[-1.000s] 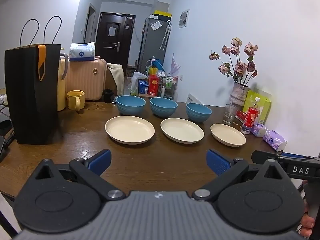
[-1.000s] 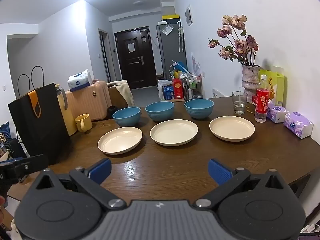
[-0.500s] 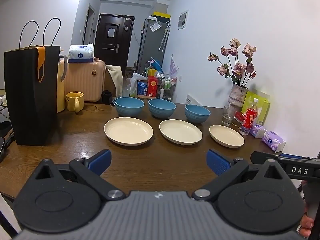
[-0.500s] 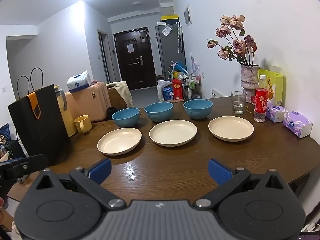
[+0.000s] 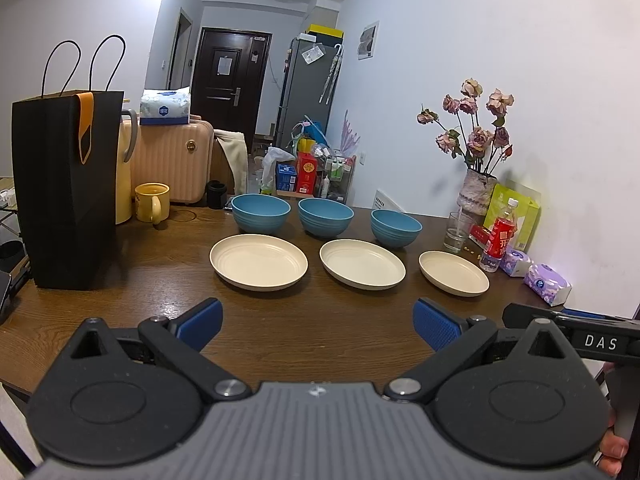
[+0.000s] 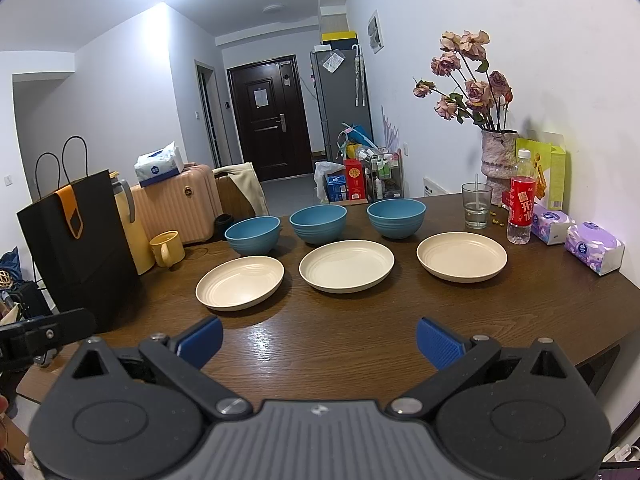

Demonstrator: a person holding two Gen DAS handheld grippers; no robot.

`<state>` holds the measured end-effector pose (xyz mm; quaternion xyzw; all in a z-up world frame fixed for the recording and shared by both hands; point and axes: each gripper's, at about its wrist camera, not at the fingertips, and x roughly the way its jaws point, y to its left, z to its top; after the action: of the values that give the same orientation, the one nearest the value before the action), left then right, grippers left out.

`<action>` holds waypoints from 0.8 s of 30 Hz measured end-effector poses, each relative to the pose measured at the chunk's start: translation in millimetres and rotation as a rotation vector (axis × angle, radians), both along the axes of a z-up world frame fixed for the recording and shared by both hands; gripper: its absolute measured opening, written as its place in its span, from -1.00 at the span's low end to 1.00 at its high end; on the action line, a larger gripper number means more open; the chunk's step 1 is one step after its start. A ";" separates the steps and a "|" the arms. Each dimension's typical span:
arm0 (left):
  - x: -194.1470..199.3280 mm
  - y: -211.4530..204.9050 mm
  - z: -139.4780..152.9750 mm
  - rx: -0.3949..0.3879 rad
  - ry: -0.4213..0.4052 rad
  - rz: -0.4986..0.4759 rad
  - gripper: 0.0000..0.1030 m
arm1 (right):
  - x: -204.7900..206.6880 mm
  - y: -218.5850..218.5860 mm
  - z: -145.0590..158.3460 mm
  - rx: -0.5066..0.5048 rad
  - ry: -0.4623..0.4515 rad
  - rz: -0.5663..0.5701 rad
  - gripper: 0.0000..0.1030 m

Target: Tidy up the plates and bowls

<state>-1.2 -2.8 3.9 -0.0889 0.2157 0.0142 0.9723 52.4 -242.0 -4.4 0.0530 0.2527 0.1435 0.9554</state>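
Three cream plates stand in a row on the brown table: left [image 5: 259,262] [image 6: 240,282], middle [image 5: 362,264] [image 6: 346,265], right [image 5: 453,278] [image 6: 461,256]. Behind each stands a blue bowl: left [image 5: 261,213] [image 6: 253,235], middle [image 5: 325,217] [image 6: 318,224], right [image 5: 396,228] [image 6: 396,217]. My left gripper [image 5: 318,324] is open and empty, near the table's front edge, well short of the plates. My right gripper [image 6: 319,338] is open and empty, also back from the plates; part of it shows in the left wrist view [image 5: 568,330].
A black paper bag [image 5: 66,188] [image 6: 78,248] stands at the table's left, with a yellow mug [image 5: 152,202] and a jug behind it. At the right are a glass [image 6: 477,205], a red bottle [image 6: 520,198], a flower vase [image 6: 498,160] and tissue packs [image 6: 594,247].
Both views have shifted only slightly; the plates and bowls sit a touch farther and lower in frame. Nothing on the table has moved. Both grippers stay open.
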 end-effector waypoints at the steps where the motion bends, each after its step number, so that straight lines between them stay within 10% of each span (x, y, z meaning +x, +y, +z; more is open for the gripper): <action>1: -0.1 -0.3 -0.1 0.001 0.000 0.000 1.00 | -0.4 -0.5 -0.2 0.000 0.000 0.000 1.00; 24: -0.9 -0.1 1.1 -0.002 -0.002 0.002 1.00 | -1.7 -0.8 3.0 -0.001 -0.002 0.001 1.00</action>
<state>-2.1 -2.9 5.0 -0.0900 0.2146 0.0150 0.9724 50.8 -242.9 -1.4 0.0523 0.2516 0.1442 0.9556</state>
